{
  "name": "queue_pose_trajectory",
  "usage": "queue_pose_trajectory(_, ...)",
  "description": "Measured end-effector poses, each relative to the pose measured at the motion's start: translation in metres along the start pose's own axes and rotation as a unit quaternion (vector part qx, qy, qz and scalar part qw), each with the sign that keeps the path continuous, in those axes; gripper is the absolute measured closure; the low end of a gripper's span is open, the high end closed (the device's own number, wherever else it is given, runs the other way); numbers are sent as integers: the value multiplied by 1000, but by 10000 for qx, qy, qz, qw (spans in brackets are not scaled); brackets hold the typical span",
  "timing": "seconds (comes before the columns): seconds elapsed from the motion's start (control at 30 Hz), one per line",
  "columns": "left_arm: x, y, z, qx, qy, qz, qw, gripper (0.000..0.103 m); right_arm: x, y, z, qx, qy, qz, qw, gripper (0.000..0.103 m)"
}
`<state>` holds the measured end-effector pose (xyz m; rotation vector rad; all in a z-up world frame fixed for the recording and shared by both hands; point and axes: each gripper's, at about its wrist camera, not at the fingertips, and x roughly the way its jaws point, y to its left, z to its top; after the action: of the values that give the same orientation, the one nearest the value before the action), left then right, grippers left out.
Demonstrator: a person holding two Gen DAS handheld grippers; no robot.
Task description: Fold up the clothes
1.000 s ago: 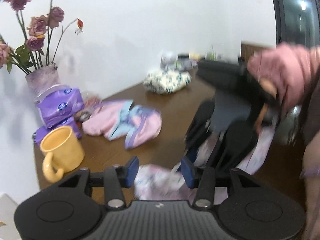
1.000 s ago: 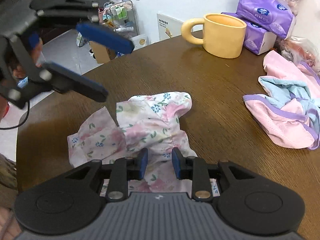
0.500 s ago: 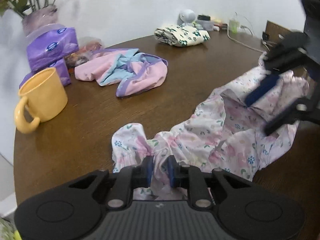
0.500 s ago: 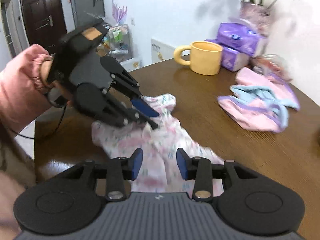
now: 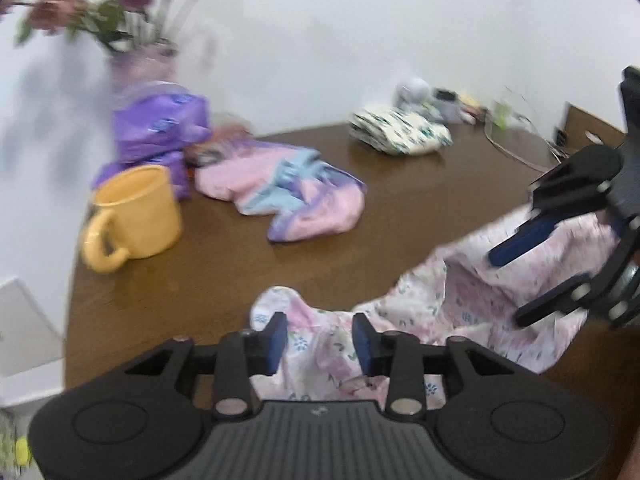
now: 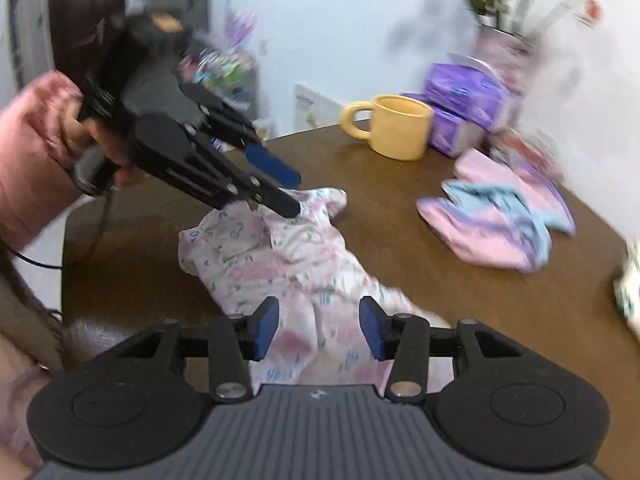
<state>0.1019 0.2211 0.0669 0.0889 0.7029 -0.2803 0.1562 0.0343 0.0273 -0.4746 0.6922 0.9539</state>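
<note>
the floral garment [image 5: 460,308] lies crumpled on the wooden table [image 5: 400,208], nearest of all. the left gripper [image 5: 320,340] and right gripper [image 6: 319,328] hang over it, jaws apart, holding nothing. beyond it sits the yellow mug [image 5: 136,212], then the pink and blue clothes [image 5: 288,196].

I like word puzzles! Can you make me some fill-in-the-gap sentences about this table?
1. The mug beside the purple packs is coloured ____.
2. Both grippers, left and right, have their jaws ____.
3. The crumpled thin garment below them has a ____ print.
4. The brown table is made of ____.

Missing words: yellow; open; floral; wood
</note>
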Motion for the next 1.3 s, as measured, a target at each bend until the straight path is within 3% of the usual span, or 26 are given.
queue_pose_trajectory(0.1,-19,-2,-11,-489,47,172,9986,47,23,-4,18,-353,225,147,9990,54)
queue_pose_trajectory(0.17,-32,-3,-24,-991,119,171,9949,40,34,-8,21,-415,341,293,9981,43)
queue_pose_trajectory(0.23,-42,-8,-35,-1348,124,41,9908,40,42,-12,22,-400,414,419,9975,37)
queue_pose_trajectory(0.37,-54,-24,-53,-1955,106,-292,9802,40,56,-20,24,-370,560,670,9955,37)
queue_pose_trajectory(0.5,-41,-35,-62,-2512,350,-411,9664,39,68,-24,21,-349,724,755,9939,43)
queue_pose_trajectory(0.57,-31,-38,-66,-2805,504,-427,9576,39,72,-25,19,-302,782,777,9934,49)
queue_pose_trajectory(0.67,-21,-38,-72,-3334,487,-295,9411,39,76,-26,17,-322,814,790,9930,49)
queue_pose_trajectory(0.8,-17,-40,-76,-3949,78,-4,9187,37,79,-26,13,-382,825,813,9925,49)
queue_pose_trajectory(0.97,-5,-41,-79,-4627,-610,312,8838,38,78,-27,9,-430,750,868,9925,49)
queue_pose_trajectory(1.13,7,-39,-70,-4758,-957,646,8720,38,77,-26,8,-456,726,868,9925,49)
queue_pose_trajectory(1.3,16,-41,-63,-4492,-1085,1197,8787,43,76,-26,6,-453,703,885,9926,49)
